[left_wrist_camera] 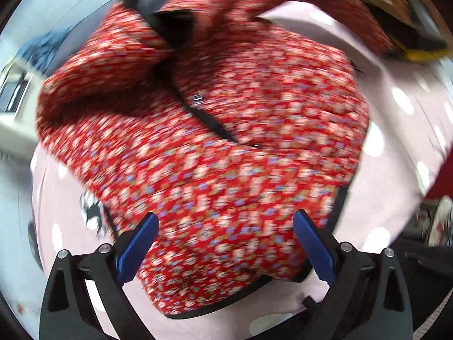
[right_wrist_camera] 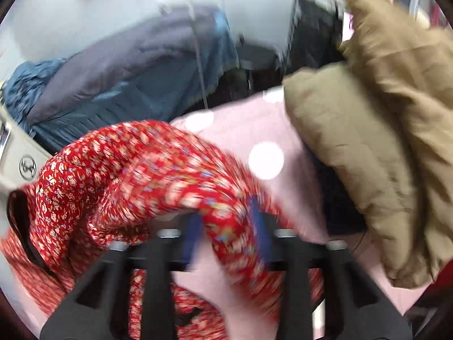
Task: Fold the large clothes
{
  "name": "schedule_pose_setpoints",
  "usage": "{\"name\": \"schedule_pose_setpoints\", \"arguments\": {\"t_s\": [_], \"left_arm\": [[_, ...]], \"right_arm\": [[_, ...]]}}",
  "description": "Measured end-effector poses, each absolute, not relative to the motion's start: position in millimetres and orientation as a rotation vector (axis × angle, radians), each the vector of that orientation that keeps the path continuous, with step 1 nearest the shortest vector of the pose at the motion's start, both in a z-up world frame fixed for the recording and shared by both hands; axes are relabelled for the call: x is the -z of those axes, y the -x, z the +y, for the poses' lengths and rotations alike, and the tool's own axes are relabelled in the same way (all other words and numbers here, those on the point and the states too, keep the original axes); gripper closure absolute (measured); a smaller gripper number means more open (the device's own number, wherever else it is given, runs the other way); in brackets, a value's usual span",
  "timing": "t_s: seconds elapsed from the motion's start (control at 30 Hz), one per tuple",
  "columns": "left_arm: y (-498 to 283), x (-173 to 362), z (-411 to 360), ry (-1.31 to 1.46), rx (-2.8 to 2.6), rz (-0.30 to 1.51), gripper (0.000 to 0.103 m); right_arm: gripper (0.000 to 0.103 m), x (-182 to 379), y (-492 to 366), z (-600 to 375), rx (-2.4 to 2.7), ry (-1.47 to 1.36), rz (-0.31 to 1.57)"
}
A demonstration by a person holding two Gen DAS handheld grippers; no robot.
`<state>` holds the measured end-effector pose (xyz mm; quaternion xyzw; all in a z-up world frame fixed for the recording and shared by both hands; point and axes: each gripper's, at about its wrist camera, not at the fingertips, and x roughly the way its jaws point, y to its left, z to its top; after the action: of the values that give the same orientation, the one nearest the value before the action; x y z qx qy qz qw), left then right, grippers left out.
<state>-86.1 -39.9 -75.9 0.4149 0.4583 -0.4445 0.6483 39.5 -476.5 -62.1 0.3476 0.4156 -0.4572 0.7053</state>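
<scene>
A red floral quilted jacket (left_wrist_camera: 215, 119) with black trim lies bunched on a pink polka-dot sheet (left_wrist_camera: 396, 119). My left gripper (left_wrist_camera: 225, 226) is open just above the jacket's near hem, blue pads apart, holding nothing. In the right wrist view my right gripper (right_wrist_camera: 226, 226) is shut on a rolled part of the red jacket (right_wrist_camera: 136, 175), which passes between the blue pads. The frames are motion-blurred.
A tan padded coat (right_wrist_camera: 376, 130) lies on the sheet (right_wrist_camera: 254, 130) at the right. Blue-grey bedding (right_wrist_camera: 119, 79) is piled behind. A dark object with a yellow edge (left_wrist_camera: 419, 42) sits at the far right in the left wrist view.
</scene>
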Motion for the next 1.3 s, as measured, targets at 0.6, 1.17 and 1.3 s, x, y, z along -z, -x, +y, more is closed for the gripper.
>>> {"name": "schedule_pose_setpoints", "arguments": {"t_s": [0.6, 1.17, 1.3], "left_arm": [[149.1, 147.6, -64.9, -1.315, 1.057, 0.955, 0.032], [24.2, 66.4, -4.8, -0.81, 0.861, 1.115, 0.077], [-62.7, 35.4, 52.1, -0.696, 0.636, 1.107, 0.077]], "right_arm": [[0.021, 153.0, -20.0, -319.0, 0.669, -0.906, 1.055], [0.021, 165.2, 3.6, -317.0, 0.695, -0.981, 1.092], [0.021, 166.9, 5.3, -317.2, 0.689, -0.988, 1.097]]}}
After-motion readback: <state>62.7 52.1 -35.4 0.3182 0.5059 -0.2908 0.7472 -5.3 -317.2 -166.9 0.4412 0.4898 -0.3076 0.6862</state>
